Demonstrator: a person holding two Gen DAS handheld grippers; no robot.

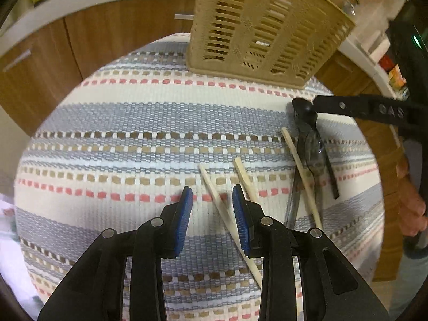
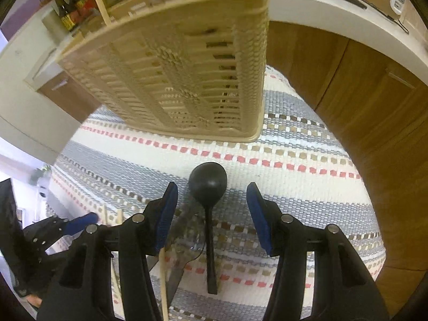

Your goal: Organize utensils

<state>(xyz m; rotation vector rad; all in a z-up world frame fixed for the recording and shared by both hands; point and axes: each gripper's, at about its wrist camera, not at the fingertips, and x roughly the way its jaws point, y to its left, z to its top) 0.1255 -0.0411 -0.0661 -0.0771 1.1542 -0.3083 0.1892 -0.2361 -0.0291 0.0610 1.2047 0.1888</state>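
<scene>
A beige slotted utensil basket (image 1: 264, 29) stands upright at the far side of a striped woven mat (image 1: 133, 123); it also fills the top of the right wrist view (image 2: 182, 80). My left gripper (image 1: 212, 200) is open, its jaws astride a wooden chopstick (image 1: 222, 208); a second chopstick (image 1: 244, 178) lies by the right pad. A third chopstick (image 1: 302, 179), a clear plastic utensil (image 1: 315, 155) and a black spoon (image 1: 305, 108) lie at the right. My right gripper (image 2: 211, 200) is open and low over the black spoon (image 2: 208, 184), with the jaws either side of its bowl.
Wooden cabinet doors (image 1: 107, 26) and a white counter edge (image 2: 347, 13) ring the mat. Bottles (image 2: 72, 8) stand on the counter at the far left. The right gripper's finger (image 1: 361, 108) reaches in from the right in the left wrist view.
</scene>
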